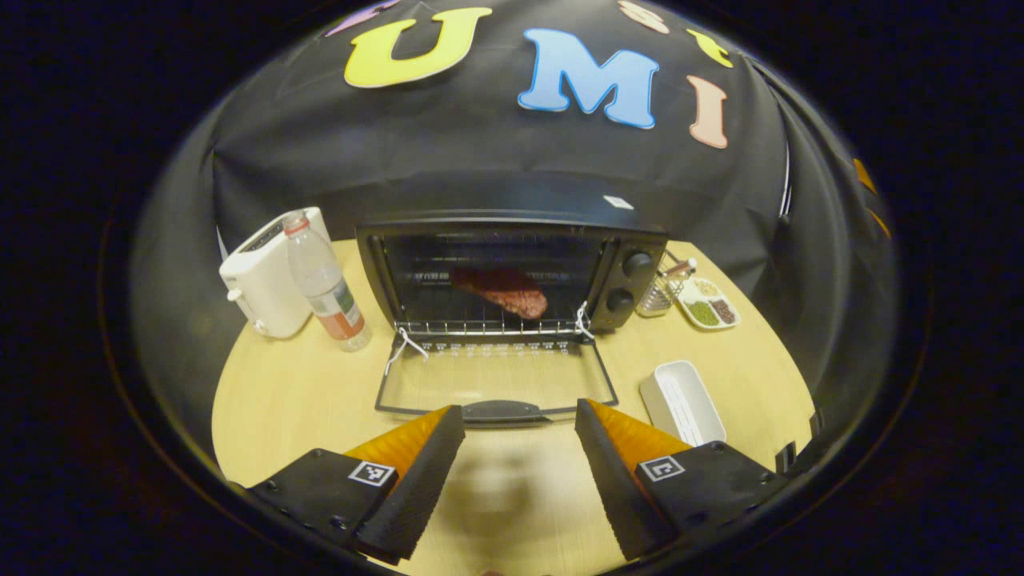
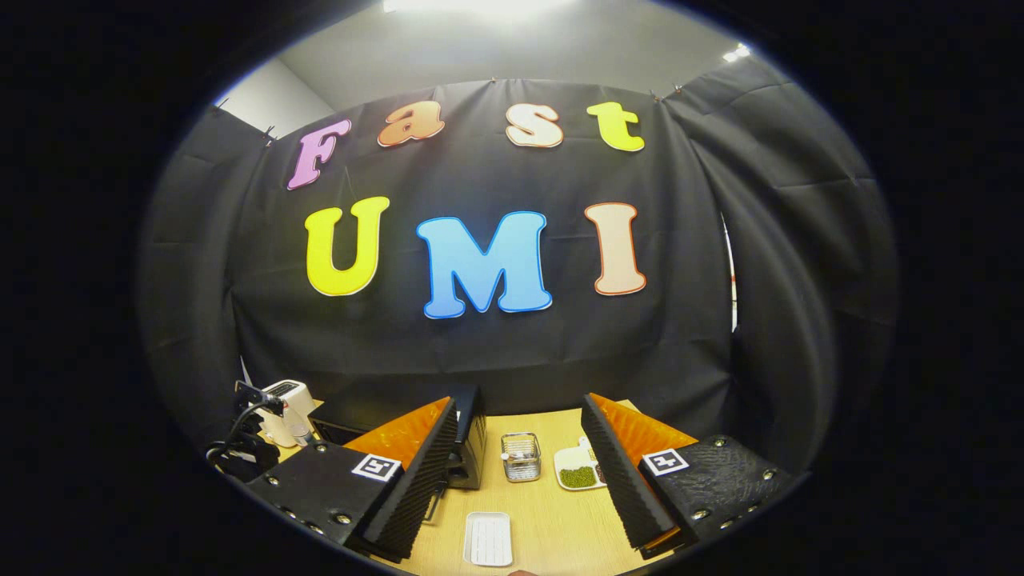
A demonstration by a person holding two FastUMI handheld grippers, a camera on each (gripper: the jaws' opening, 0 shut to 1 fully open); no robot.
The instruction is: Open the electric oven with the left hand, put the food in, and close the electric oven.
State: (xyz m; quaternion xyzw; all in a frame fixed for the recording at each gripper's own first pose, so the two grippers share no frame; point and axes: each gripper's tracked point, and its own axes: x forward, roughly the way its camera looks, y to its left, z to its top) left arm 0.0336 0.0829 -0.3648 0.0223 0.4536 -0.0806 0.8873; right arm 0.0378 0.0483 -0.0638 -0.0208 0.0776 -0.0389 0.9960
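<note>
Left gripper view: the left claw [image 1: 520, 416] gapes wide and empty before the electric oven [image 1: 512, 276]; its glass door [image 1: 496, 386] lies flat, meat [image 1: 502, 291] on the rack. The hinged door looks stiff: lift it by the handle [image 1: 502, 411]. The right claw [image 2: 520, 448] hangs open, empty.

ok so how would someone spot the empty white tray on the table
Start at the black oven with its door folded down onto the wooden table. The white tray lies to its right, nearer the camera than the divided dish of beans; it alone is plain, rectangular and empty.
</note>
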